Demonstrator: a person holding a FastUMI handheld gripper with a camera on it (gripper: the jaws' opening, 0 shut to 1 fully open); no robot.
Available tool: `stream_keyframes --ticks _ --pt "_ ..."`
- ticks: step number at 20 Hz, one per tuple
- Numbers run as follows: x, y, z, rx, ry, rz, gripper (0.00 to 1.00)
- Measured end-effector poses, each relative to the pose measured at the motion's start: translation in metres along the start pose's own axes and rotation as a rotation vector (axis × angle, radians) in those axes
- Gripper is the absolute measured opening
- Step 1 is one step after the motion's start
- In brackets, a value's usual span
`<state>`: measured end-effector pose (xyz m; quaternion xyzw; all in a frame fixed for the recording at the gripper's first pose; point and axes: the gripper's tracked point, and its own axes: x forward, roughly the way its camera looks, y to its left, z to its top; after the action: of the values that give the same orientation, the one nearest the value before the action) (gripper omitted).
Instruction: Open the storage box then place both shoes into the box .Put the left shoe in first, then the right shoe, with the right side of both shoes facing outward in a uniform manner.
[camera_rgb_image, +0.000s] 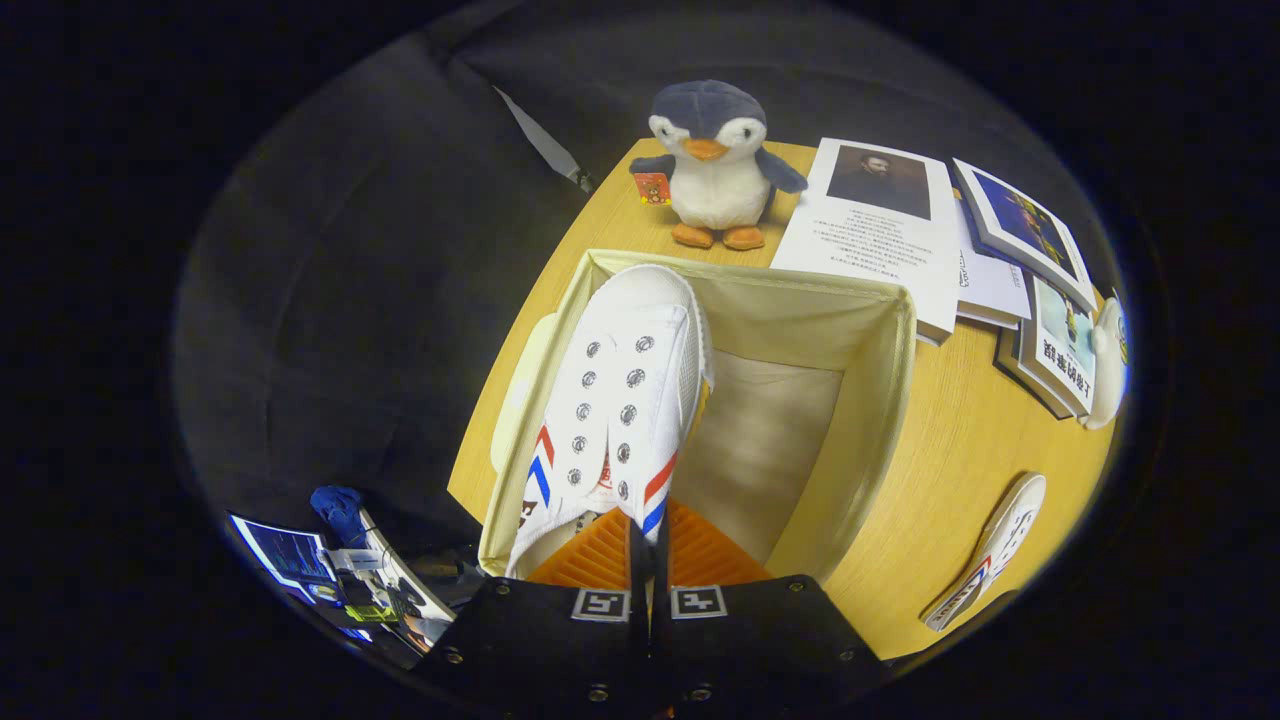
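Pinching the heel of a white shoe (615, 400), the gripper (648, 545) holds it over the open box (880, 400), the other shoe (990, 550) lying on the table (950, 470).

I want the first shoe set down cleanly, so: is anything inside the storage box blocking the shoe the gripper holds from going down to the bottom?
Nothing visible does. The gripper is shut on the heel of the white shoe, toe pointing into the open storage box. The bare box floor beside it holds nothing. The second shoe lies outside on the table.

The gripper (648, 545) points steeply downward, its two fingers (590, 555) pressed close together, nearly touching.
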<state>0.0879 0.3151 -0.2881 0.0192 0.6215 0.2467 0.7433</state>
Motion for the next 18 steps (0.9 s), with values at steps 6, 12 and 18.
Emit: stream_keyframes --ticks 6,12,18 --pt "-0.001 0.007 0.004 -0.031 -0.027 0.028 0.93" --pt "-0.046 -0.006 0.009 -0.003 -0.099 0.048 0.93" --pt "-0.088 -0.043 0.003 0.041 -0.174 0.057 0.93"
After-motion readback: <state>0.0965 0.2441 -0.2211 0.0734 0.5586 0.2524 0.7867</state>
